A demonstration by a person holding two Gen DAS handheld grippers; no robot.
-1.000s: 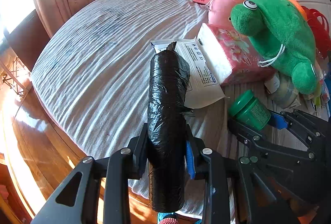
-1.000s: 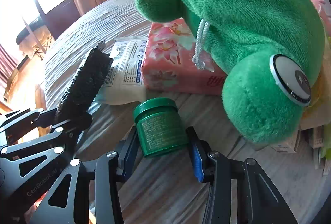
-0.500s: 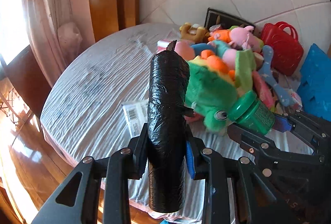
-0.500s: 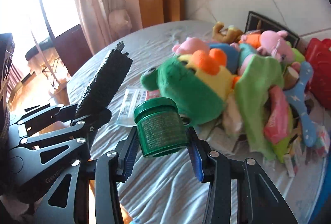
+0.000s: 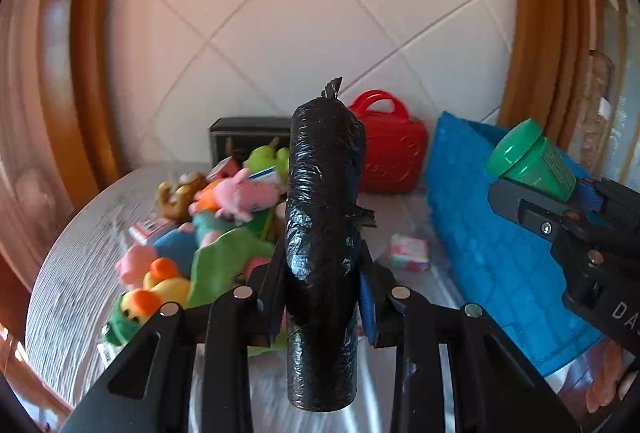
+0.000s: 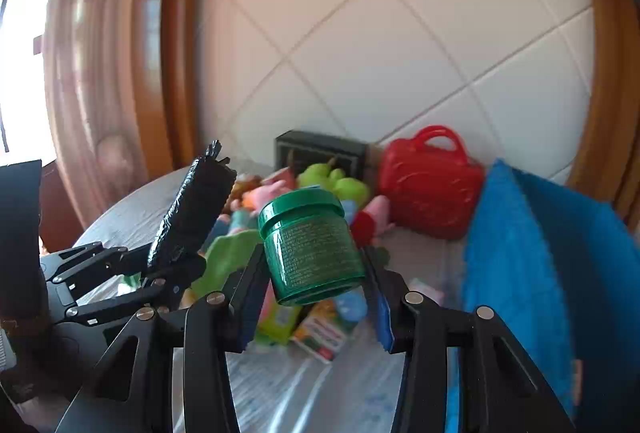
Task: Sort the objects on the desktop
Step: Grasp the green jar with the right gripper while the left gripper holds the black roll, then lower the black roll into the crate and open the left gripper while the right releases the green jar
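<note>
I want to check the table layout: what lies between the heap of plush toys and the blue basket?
In the left wrist view, one small pastel packet lies on the cloth between the plush toys and the blue basket; otherwise bare.

Both grippers rose and drew back from the round table (image 5: 72, 273). The left gripper (image 5: 322, 273) carried the black roll (image 5: 324, 233) up off the cloth, and the right gripper (image 6: 316, 297) lifted the green jar (image 6: 310, 245) clear. The plush pile (image 5: 192, 233), once close ahead, shrank toward 9 o'clock below the roll. A red bag (image 5: 394, 153) and blue bin (image 5: 492, 233) came into sight at 1 o'clock.
</note>
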